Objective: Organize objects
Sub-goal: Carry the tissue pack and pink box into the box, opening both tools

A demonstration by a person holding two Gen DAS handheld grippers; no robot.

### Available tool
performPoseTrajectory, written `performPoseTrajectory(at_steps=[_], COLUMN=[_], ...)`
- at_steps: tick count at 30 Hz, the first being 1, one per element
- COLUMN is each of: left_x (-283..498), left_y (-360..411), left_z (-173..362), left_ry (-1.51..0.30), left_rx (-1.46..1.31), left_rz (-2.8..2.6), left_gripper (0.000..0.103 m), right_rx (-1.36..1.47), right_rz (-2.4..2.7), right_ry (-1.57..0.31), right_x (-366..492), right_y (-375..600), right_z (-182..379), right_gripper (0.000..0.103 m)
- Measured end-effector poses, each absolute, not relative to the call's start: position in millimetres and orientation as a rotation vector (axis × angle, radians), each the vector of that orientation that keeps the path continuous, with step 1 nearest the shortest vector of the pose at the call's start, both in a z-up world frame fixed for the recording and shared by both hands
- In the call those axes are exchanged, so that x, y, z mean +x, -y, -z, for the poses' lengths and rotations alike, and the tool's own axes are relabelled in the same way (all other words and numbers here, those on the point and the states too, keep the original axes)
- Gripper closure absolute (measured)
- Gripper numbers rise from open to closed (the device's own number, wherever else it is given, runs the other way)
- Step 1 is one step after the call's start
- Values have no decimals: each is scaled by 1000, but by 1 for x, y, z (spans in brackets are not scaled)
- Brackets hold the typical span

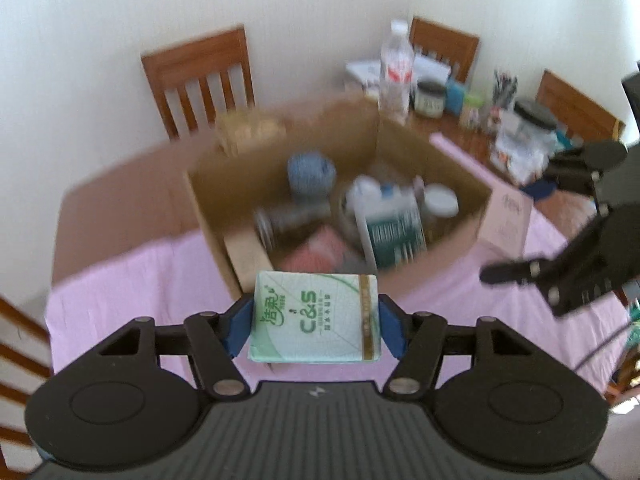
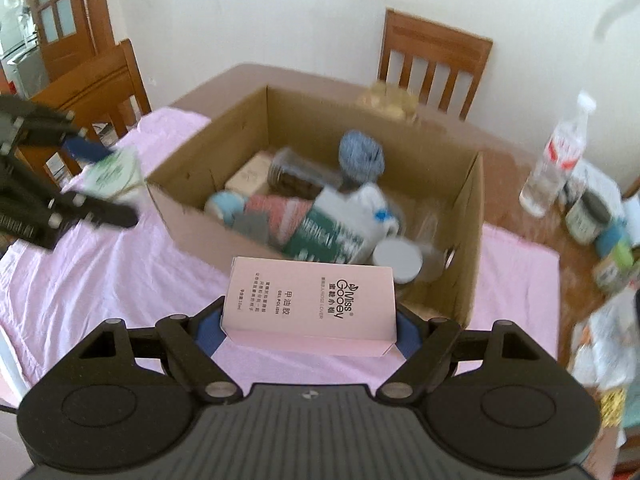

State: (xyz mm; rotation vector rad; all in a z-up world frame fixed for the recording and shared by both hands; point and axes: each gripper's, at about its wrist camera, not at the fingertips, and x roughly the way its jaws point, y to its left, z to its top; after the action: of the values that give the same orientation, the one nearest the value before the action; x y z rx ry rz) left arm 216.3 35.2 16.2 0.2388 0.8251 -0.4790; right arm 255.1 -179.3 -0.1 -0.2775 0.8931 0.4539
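My left gripper (image 1: 314,322) is shut on a green and white tissue pack (image 1: 314,316), held above the pink cloth just in front of the open cardboard box (image 1: 212,216). My right gripper (image 2: 310,324) is shut on a pink Miss Gooey gel polish box (image 2: 310,306), held near the box's front edge (image 2: 192,216). Each gripper shows in the other's view: the right gripper (image 1: 516,236) with its pink box (image 1: 508,216) at the right, the left gripper (image 2: 104,180) with the tissue pack (image 2: 114,174) at the left. The box holds several blurred items.
A pink cloth (image 1: 120,292) covers the near part of the brown table (image 1: 120,200). A clear water bottle (image 1: 396,72), jars (image 1: 430,98) and clutter stand at the far right. Wooden chairs (image 1: 200,80) stand around the table. A small pale object (image 2: 388,102) sits behind the box.
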Motion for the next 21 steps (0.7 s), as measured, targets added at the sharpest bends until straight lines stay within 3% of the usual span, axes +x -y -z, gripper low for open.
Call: performPoseTrajectory(at_steps=[5,6,8,21], left_x=[247,253,262,247], left_y=[-20,-16,-11,-26], left_z=[-25,-25,-23,-10], left_ry=[-760,-743,-729,-748], left_rx=[234,239,240,228], left_rz=[455,445,424,361], left_gripper=[37,33,9,1], right_rx=[-283,-280,-284,-266], right_rz=[-449,-449,-443,-412], right_ry=[-861,-857,-843,-833], right_x=[267,269,272,301], right_y=[176,176,174,175], right_z=[-12,-14,-17,-24], right_gripper=[18,18,18,18])
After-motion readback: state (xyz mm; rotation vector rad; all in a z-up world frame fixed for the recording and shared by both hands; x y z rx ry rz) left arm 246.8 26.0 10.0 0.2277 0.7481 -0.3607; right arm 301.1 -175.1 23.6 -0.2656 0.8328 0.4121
